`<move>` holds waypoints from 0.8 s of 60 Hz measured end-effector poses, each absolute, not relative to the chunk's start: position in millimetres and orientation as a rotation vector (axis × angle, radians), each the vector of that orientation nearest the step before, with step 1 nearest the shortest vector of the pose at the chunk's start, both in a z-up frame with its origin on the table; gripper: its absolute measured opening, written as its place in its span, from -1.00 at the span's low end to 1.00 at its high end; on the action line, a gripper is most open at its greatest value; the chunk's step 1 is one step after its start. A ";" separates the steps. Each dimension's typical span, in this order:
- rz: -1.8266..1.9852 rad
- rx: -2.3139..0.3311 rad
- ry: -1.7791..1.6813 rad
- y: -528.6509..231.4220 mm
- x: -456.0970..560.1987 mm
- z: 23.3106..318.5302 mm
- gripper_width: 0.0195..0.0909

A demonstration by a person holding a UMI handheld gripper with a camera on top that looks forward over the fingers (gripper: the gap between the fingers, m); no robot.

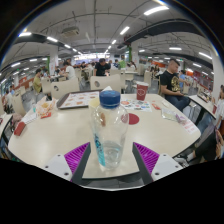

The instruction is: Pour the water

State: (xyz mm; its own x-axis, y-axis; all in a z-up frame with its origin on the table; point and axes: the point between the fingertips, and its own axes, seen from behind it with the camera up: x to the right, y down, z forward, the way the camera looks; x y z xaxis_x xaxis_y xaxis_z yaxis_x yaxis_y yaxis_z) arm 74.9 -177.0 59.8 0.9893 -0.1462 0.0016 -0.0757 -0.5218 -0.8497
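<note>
A clear plastic water bottle (pixel 108 125) with a blue cap and a blue label strip stands upright on the round white table (pixel 60 130). It sits between my gripper's (pixel 110 156) two fingers. The purple pads (pixel 76 153) flank its lower part, with a narrow gap showing on each side. The gripper is open around the bottle. A red cup (pixel 141 92) stands on the far side of the table, beyond the bottle and to its right.
A dark tray (pixel 75 100) lies at the far side of the table. Small items (pixel 44 109) sit at the left, and a red round thing (pixel 134 118) lies just right of the bottle. A person (pixel 172 82) sits at the far right; chairs ring the table.
</note>
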 end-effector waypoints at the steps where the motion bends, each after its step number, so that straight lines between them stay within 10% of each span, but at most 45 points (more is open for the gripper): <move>1: -0.088 -2.113 0.154 -171.9 77.2 60.3 0.83; 8: -0.071 -2.073 0.149 -148.3 83.7 62.1 0.64; 13: -0.031 -2.048 0.114 -136.3 75.7 61.0 0.04; 29: -0.025 -2.024 0.055 -131.0 73.0 62.1 -0.40; 48: 0.018 -2.017 -0.058 -117.7 37.4 105.2 -0.46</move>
